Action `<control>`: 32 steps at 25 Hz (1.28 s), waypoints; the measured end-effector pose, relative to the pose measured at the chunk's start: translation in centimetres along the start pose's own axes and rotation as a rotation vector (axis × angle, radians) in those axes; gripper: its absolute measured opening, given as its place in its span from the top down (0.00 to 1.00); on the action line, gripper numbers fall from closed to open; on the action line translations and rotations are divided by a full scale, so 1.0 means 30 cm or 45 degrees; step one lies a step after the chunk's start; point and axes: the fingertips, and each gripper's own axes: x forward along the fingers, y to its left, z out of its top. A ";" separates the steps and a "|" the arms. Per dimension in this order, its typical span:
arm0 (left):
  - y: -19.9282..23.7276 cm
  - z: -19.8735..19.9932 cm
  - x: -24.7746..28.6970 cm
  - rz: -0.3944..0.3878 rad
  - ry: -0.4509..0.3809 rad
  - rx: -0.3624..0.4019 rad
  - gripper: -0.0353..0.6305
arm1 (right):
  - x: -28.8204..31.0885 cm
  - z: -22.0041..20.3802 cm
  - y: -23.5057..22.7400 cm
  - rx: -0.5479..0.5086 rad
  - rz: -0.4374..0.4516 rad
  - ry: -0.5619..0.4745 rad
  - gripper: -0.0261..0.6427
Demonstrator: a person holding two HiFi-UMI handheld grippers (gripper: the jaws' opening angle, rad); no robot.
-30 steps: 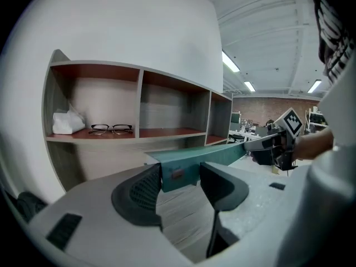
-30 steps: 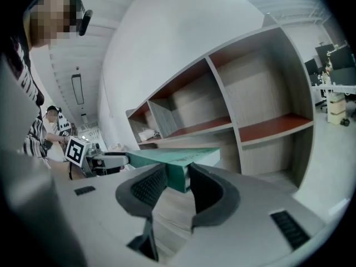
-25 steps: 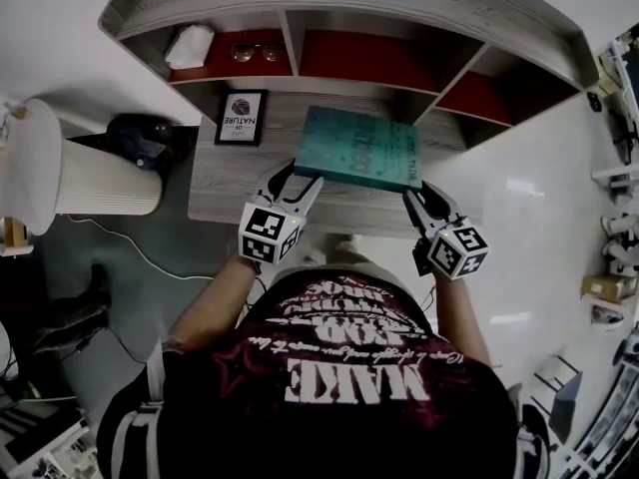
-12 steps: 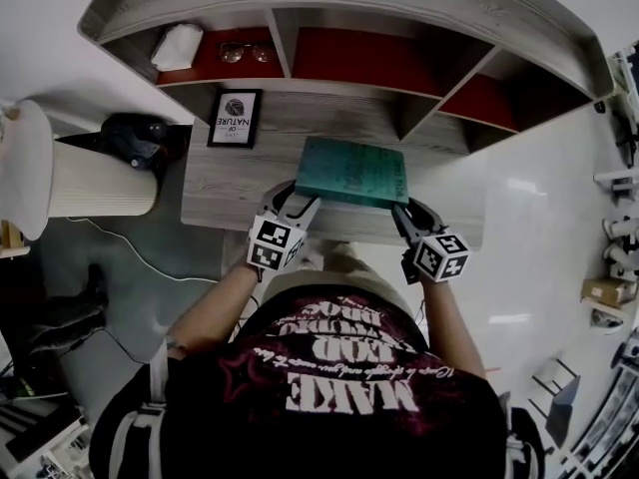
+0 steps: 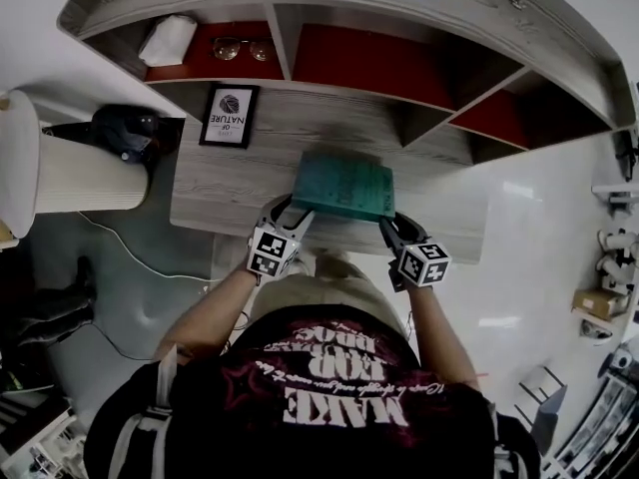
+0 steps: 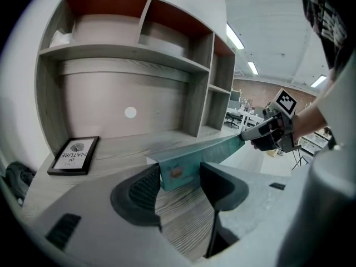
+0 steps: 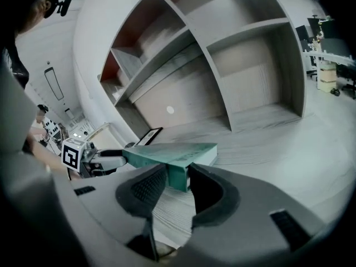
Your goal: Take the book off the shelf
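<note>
Head view: mounted on the person's head, aimed forward and steeply down, well above the grey wood-grain shelf unit with red-backed compartments (image 5: 230, 173), taking in its full width plus the person's shoulders and both forearms.

Left gripper view: low and close behind the 2 dark jaws of the left gripper (image 6: 181, 174), facing the shelf unit's back wall, angled toward the right.

Right gripper view: equally low and close behind the right gripper (image 7: 178, 174), angled toward the left.

Shared by all 3: the teal hardcover book (image 5: 344, 186), the black-framed picture (image 5: 228, 116) and the compartments. In each gripper view, also the opposite gripper at the book's far end.
</note>
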 end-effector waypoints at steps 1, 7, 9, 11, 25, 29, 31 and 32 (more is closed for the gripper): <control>0.010 -0.020 0.009 0.007 0.016 0.002 0.62 | 0.018 -0.013 -0.003 0.001 0.000 0.015 0.75; 0.049 -0.125 0.068 0.056 0.112 0.029 0.62 | 0.094 -0.119 -0.032 0.019 -0.012 0.168 0.75; 0.063 -0.149 0.090 0.069 0.146 0.011 0.62 | 0.123 -0.151 -0.047 0.046 -0.020 0.220 0.75; 0.069 -0.172 0.109 0.076 0.198 -0.021 0.62 | 0.145 -0.176 -0.062 0.056 -0.041 0.266 0.75; 0.113 -0.052 -0.094 0.124 0.197 -0.094 0.62 | -0.019 -0.037 0.027 -0.256 -0.164 0.225 0.79; 0.045 0.323 -0.391 0.135 -0.234 -0.043 0.74 | -0.268 0.225 0.289 -0.429 -0.070 -0.189 0.96; 0.011 0.473 -0.510 0.165 -0.369 -0.005 0.92 | -0.380 0.322 0.360 -0.494 -0.124 -0.320 0.96; -0.009 0.542 -0.558 0.173 -0.423 0.022 0.93 | -0.434 0.373 0.391 -0.509 -0.155 -0.382 0.96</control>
